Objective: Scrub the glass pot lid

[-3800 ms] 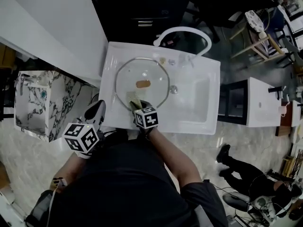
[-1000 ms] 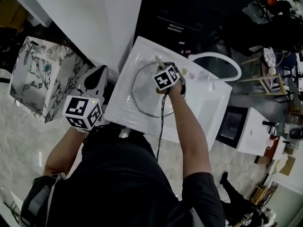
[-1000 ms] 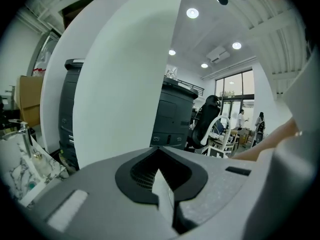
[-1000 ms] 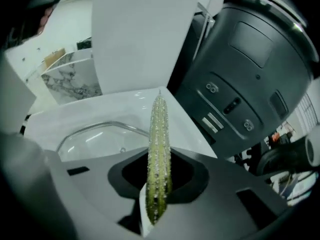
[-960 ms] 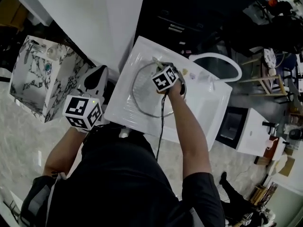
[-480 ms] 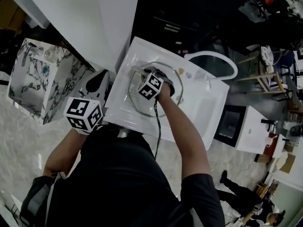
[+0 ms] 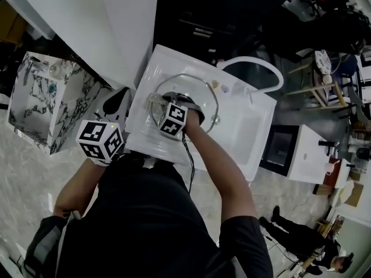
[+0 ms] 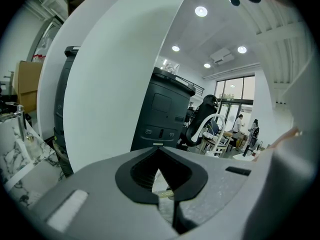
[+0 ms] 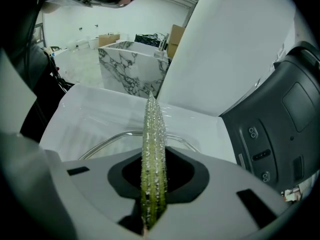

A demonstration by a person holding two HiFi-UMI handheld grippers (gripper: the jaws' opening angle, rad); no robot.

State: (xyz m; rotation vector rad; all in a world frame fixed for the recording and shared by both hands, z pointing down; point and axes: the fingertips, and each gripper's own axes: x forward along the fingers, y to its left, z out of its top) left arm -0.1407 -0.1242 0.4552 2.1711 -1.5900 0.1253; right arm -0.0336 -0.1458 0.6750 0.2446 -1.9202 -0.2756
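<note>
The round glass pot lid [image 7: 194, 91] lies flat in the white sink [image 7: 243, 132]; its rim [image 9: 112, 138] curves just ahead of my right jaws. My right gripper [image 7: 161, 105] hangs over the lid's near left part, shut on a green-yellow scrub sponge [image 9: 153, 154]. The sponge stands on edge between the jaws and is covered in water drops. Its contact with the glass is hidden by the gripper. My left gripper [image 7: 120, 97] is held outside the sink, beside its left rim, with the jaws [image 8: 162, 179] together and nothing in them.
A white arched faucet hose [image 7: 250, 68] stands at the sink's far side. A marble-patterned box [image 7: 40, 106] sits left of the sink beside a white panel [image 7: 87, 22]. A dark grey machine [image 9: 280, 129] stands behind the sink. A person [image 7: 295, 230] is low on the floor at right.
My right gripper has dragged the sponge from the lid's far side toward its near left part. The left gripper has stayed beside the sink.
</note>
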